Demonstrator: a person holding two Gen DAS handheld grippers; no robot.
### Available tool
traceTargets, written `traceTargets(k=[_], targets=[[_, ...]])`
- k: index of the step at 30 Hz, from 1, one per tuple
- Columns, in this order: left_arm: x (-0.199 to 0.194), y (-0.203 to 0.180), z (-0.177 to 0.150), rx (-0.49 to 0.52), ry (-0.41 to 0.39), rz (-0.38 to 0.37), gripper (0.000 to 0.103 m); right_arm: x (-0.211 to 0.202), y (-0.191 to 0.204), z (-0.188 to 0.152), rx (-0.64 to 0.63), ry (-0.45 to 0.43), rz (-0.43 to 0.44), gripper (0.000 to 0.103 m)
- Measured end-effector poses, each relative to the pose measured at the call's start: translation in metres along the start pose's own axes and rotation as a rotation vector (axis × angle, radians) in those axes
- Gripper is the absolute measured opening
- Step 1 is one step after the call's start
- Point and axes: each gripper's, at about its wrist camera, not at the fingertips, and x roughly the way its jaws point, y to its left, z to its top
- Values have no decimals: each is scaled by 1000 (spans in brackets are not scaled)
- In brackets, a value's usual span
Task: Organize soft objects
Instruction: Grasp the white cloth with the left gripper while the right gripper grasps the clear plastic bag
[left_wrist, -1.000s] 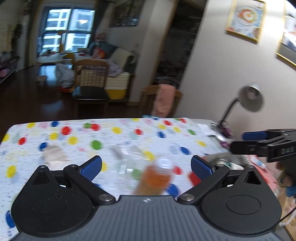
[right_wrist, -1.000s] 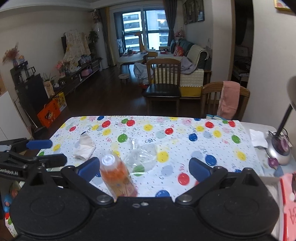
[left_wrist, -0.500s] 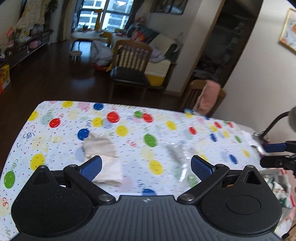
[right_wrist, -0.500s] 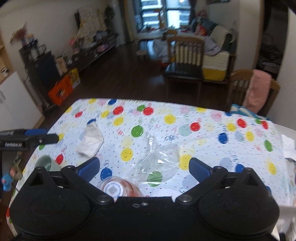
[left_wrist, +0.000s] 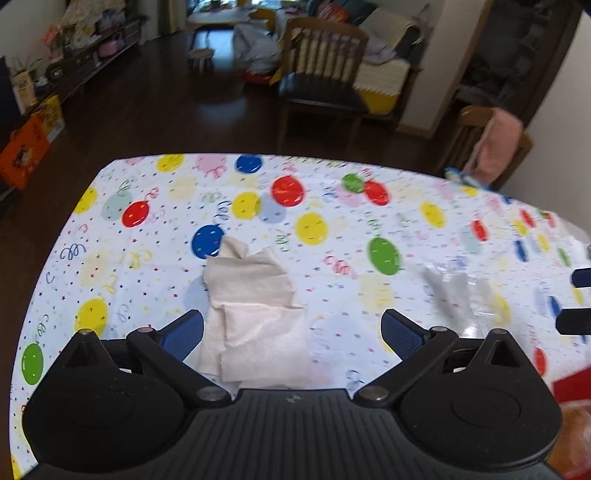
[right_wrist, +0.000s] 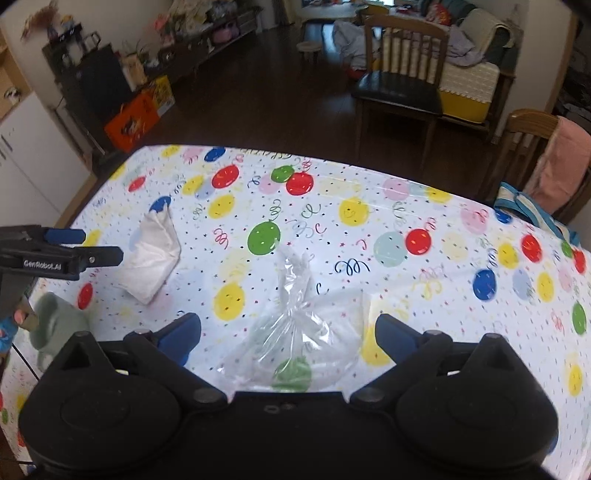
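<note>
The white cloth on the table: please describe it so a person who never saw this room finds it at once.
Look at the table covered by the balloon-print tablecloth. Toward its left side lies the white cloth, crumpled and opaque, one corner touching a blue balloon. The left gripper sits open over it, while its neighbour, the plastic bag, is transparent and knotted.

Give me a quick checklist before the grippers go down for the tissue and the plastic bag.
1. Left gripper open: ok, both fingers spread wide.
2. Tissue lined up with it: ok, it lies between the fingers, nearer the left one.
3. Right gripper open: ok.
4. Plastic bag lined up with it: ok, the crumpled clear bag sits between its fingers.
5. Tissue and bag apart: ok, bare tablecloth lies between them.
6. Fingers touching either item: cannot tell, height above the table is unclear.
</note>
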Motion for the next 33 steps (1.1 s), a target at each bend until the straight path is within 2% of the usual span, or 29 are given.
traceTargets(k=[9, 14, 18, 20, 24, 29, 33], targets=[[53, -2, -1, -18, 77, 70, 103, 63, -2, 12, -39, 91, -5, 96], [74, -5, -8, 5, 109, 115, 102, 87, -8, 11, -12, 122, 5, 91], [87, -1, -11, -28, 138, 125, 101, 101, -10, 9, -14, 136, 1, 87], [92, 2, -13, -46, 154, 119, 88, 105, -11, 8, -4, 140, 7, 86], [91, 4, -15, -46, 134, 144, 79, 113, -10, 3, 1, 155, 13, 79], [84, 11, -15, -81, 104, 151, 52, 118, -9, -2, -9, 165, -2, 71], [82, 17, -14, -102, 91, 158, 34, 118, -10, -4, -3, 164, -10, 58]])
